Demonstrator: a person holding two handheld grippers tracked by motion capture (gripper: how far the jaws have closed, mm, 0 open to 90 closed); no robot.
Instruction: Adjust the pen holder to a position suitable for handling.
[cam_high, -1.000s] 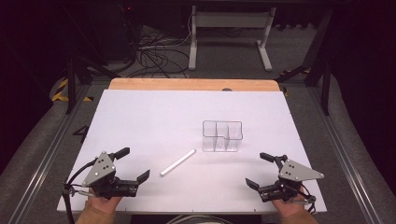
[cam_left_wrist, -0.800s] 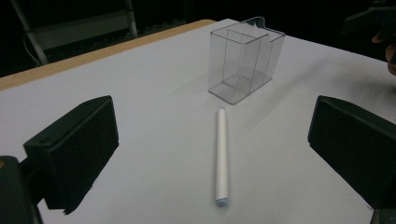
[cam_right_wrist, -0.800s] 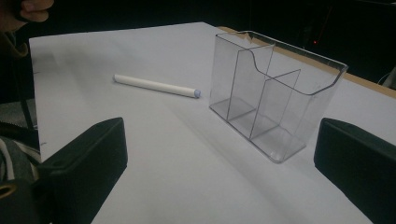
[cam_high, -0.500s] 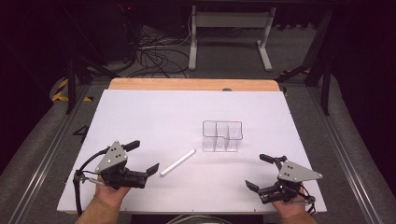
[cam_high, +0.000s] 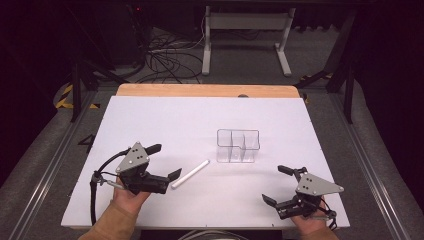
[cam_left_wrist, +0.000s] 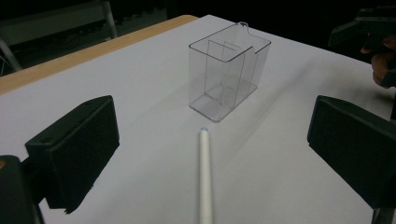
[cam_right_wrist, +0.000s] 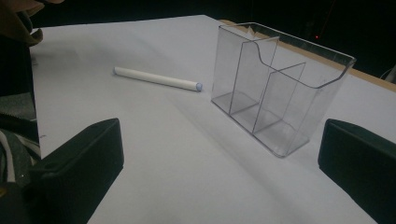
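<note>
Beyond left claw (cam_high: 164, 162), pen's (cam_left_wrist: 204, 177) near end cut off

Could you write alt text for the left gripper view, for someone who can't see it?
A slim white cylindrical stick lies on a white table, centred between the two open black jaws of the left claw. Beyond its far tip, apart from it, stands an empty clear plastic box with inner dividers.

No readable text, labels or numbers anywhere.
</note>
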